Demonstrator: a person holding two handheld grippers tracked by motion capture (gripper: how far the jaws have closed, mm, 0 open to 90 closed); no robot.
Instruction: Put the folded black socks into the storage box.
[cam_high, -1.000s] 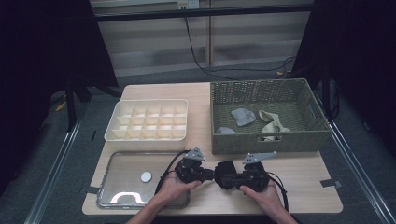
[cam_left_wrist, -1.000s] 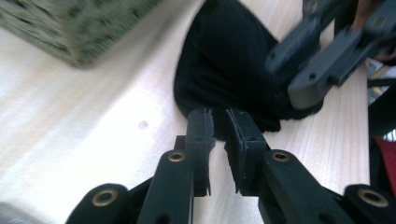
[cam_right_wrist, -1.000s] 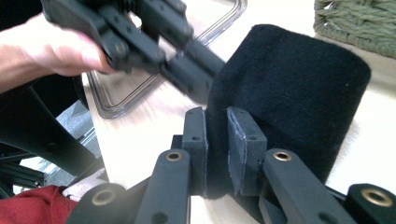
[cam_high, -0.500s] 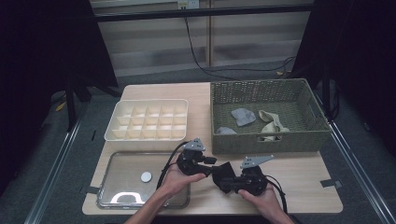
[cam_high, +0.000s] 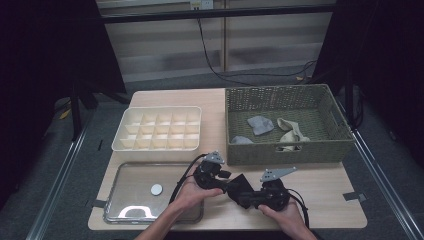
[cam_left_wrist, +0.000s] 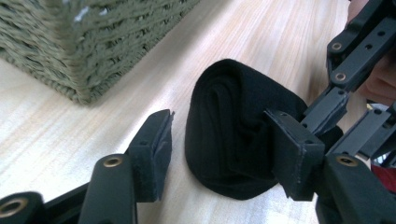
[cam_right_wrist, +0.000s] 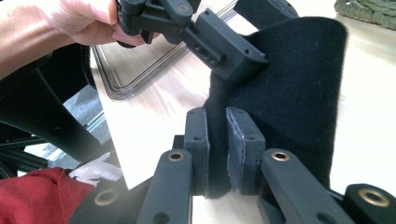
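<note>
So the black folded sock (cam_high: 239, 189) is being worked near the front edge of the table (cam_high: 320, 175), about mid-width, just in front of the wicker basket (cam_high: 285, 149) and to the right of the clear tray (cam_high: 135, 192).

What's changed: the left gripper (cam_left_wrist: 219, 140) has just been opening up. Its jaws are seen standing apart now, with the folded bundle sitting between them. A gap is plain beside the near pad, and the other pad seems barely against the cloth, if at all. A second ago that gripper was clamped much tighter and both hands were set a bit higher up the table, so the pair has been shifted slightly toward the front edge too.

The right gripper (cam_right_wrist: 216, 149) is a different story: its jaws are pinched narrow on a fold of the black fabric, with the cloth squeezed flat between the pads. So the sock is carried by the right side alone at this point, while its bulk is rested on the table.

What this probably means: the fold or roll is likely finished on the left side and the grip is being handed over. The divided white organizer (cam_high: 159, 127) at the back left looks like the likely destination, though that's only guessed. More socks (cam_high: 261, 125) are left in the basket.
</note>
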